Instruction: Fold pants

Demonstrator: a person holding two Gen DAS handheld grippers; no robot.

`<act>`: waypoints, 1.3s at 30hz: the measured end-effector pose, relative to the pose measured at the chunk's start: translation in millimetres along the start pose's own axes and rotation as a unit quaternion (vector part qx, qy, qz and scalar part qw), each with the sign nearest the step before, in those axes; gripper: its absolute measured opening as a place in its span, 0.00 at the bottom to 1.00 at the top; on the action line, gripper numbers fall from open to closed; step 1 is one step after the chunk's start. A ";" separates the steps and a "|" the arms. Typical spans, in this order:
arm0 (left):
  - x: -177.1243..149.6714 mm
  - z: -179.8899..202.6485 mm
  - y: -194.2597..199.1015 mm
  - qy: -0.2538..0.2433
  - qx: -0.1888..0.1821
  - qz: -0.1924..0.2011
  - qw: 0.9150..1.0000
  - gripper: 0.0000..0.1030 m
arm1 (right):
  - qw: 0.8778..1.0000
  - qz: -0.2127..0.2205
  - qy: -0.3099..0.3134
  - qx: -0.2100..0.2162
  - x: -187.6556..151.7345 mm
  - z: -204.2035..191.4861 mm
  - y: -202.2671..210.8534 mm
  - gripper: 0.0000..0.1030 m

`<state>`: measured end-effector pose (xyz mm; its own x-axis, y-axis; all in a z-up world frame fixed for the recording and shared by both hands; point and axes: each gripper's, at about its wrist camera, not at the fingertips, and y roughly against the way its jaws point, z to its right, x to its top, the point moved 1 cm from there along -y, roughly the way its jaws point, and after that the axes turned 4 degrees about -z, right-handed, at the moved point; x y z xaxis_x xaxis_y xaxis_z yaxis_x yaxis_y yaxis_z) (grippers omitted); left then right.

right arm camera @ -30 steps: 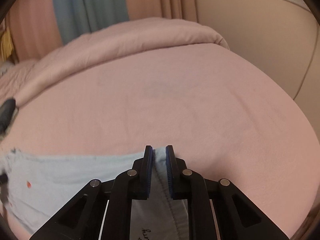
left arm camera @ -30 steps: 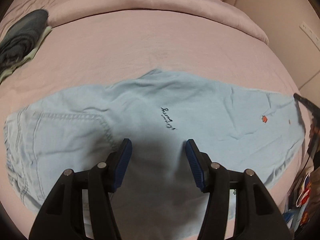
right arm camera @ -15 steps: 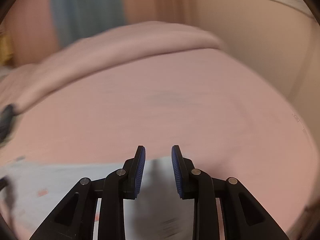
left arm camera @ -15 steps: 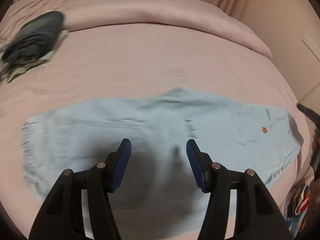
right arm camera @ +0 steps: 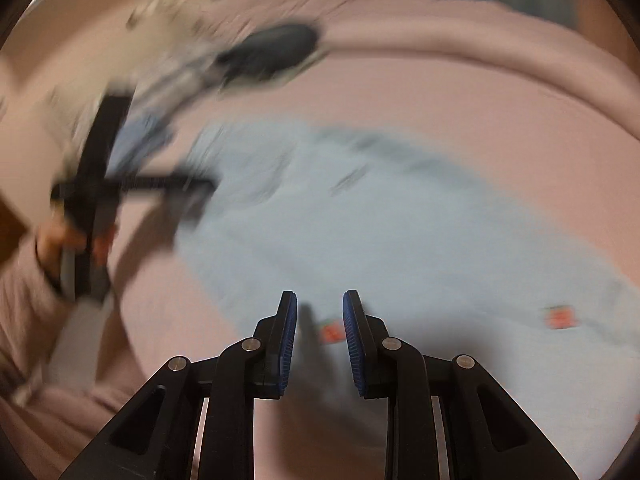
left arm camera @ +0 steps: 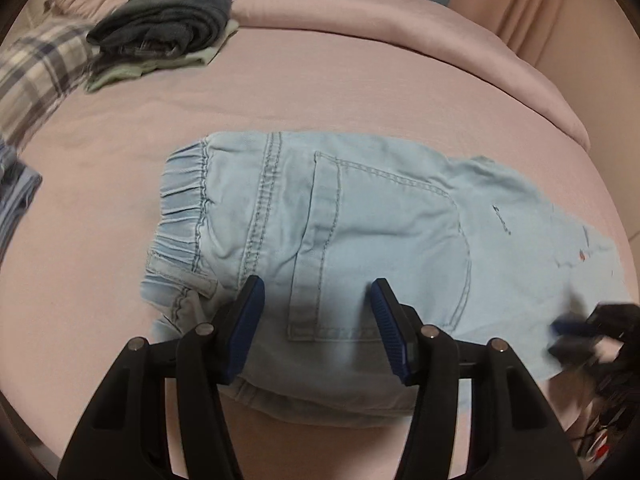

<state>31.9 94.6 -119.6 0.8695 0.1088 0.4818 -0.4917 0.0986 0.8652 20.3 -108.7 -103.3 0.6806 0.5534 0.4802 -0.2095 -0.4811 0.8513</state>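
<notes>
Lying half-folded on bed (left arm camera: 360, 92), pants (left arm camera: 380, 240) untouched; left gripper (left arm camera: 316, 300) fingers apart, right gripper (right arm camera: 320, 312) fingers just parted, empty. Risks pinching one layer only, skewing fold.

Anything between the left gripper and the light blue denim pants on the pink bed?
Nothing visible. The left gripper hangs open right over the light blue denim pants, which lie flat on the pink bed cover. The dark folded clothes pile sits well behind, clear of the path.
</notes>
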 end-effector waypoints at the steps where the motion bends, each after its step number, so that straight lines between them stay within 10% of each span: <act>1: -0.8 -0.6 3.2 -0.001 -0.001 -0.002 1.000 0.52 | 1.000 -0.016 0.014 -0.012 -6.0 -6.7 -8.4 0.26; 8: -19.1 -49.1 59.9 0.078 -0.039 0.051 0.995 0.58 | 1.000 -0.020 0.000 0.013 -7.5 -9.1 13.0 0.26; 20: -44.8 -95.2 48.9 0.275 -0.232 0.037 0.932 0.40 | 0.999 0.011 -0.004 0.048 49.2 -45.3 -25.3 0.26; 29: -38.3 -82.3 38.1 0.277 -0.223 0.015 0.934 0.40 | 0.999 0.010 0.009 0.048 62.2 -63.4 -37.1 0.26; 33: -38.1 -80.5 35.9 0.266 -0.179 0.016 0.947 0.09 | 0.999 0.007 0.016 0.043 64.5 -67.1 -39.3 0.26; 39: -45.0 -82.8 45.9 0.270 -0.178 0.049 0.945 0.08 | 0.999 0.010 0.013 0.037 71.4 -67.3 -41.2 0.26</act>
<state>-33.7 176.1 -113.1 0.7150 0.6146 0.3333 -0.6375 0.3774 0.6717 30.3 -3.6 -89.9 0.6585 0.5600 0.5027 -0.1688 -0.5410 0.8239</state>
